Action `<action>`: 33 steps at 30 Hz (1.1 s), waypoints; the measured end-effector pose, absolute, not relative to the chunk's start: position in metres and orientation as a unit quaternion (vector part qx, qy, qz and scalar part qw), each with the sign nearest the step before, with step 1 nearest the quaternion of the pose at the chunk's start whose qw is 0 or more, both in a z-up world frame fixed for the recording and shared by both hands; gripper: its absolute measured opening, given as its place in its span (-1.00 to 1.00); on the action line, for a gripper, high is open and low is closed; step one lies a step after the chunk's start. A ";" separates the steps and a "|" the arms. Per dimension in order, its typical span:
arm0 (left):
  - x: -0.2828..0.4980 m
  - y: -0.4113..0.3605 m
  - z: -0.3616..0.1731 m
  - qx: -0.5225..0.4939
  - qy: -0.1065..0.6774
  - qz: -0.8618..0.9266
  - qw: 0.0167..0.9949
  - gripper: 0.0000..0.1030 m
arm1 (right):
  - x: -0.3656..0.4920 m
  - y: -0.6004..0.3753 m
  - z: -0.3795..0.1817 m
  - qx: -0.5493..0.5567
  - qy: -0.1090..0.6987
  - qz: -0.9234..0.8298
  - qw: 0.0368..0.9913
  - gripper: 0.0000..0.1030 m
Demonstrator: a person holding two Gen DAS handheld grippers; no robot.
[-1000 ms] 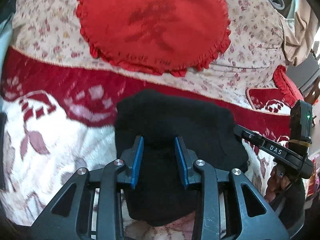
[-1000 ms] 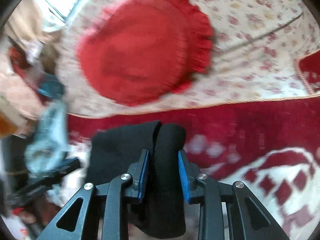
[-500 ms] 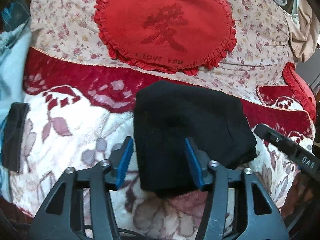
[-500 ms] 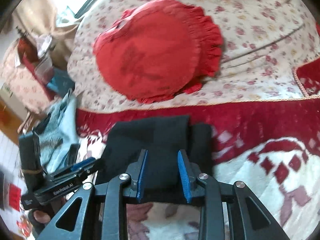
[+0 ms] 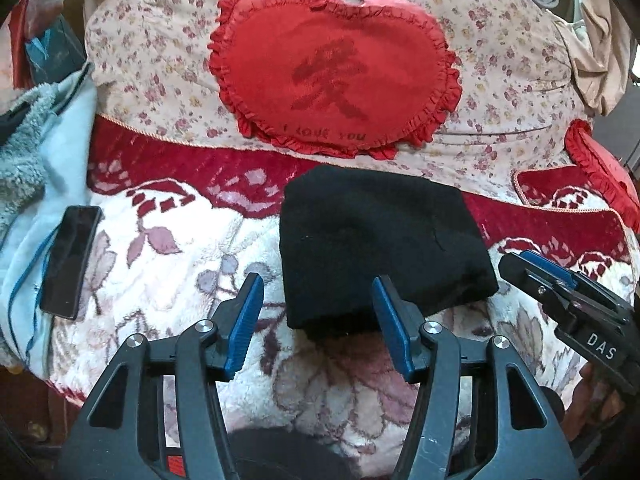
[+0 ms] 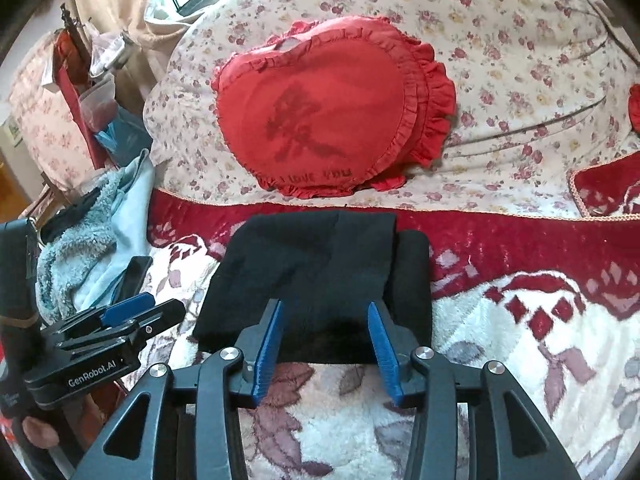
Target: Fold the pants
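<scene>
The black pants (image 5: 380, 252) lie folded in a compact bundle on the bed's floral blanket (image 5: 168, 280), below the red heart pillow (image 5: 336, 80). Your left claw (image 5: 318, 320) and right claw (image 6: 325, 344) both gape apart, holding nothing.

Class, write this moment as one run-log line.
pants: folded, lying on blanket | left gripper: open, empty | right gripper: open, empty
</scene>
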State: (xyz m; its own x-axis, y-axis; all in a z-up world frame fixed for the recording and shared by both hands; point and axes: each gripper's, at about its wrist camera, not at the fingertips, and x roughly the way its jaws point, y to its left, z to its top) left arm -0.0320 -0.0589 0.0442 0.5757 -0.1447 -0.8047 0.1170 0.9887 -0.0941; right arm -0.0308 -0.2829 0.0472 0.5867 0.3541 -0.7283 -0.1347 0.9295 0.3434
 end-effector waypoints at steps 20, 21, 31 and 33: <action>-0.072 -0.071 0.070 0.006 0.423 -0.068 0.904 0.10 | -0.060 -0.284 0.069 0.133 0.420 0.154 0.885 -0.12; -0.072 -0.071 0.070 0.006 0.423 -0.068 0.904 0.10 | -0.061 -0.284 0.070 0.133 0.420 0.155 0.884 -0.12; -0.073 -0.070 0.069 0.005 0.423 -0.067 0.904 0.10 | -0.063 -0.281 0.070 0.131 0.422 0.158 0.883 -0.11; -0.074 -0.070 0.069 0.004 0.425 -0.067 0.903 0.09 | -0.062 -0.281 0.069 0.132 0.424 0.159 0.882 -0.11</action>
State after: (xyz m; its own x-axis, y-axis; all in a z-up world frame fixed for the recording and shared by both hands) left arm -0.0743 -0.0696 0.0691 0.6303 -0.1177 -0.7674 0.1249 0.9909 -0.0494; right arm -0.0620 -0.2806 0.0693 0.5896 0.3915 -0.7065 -0.1681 0.9150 0.3668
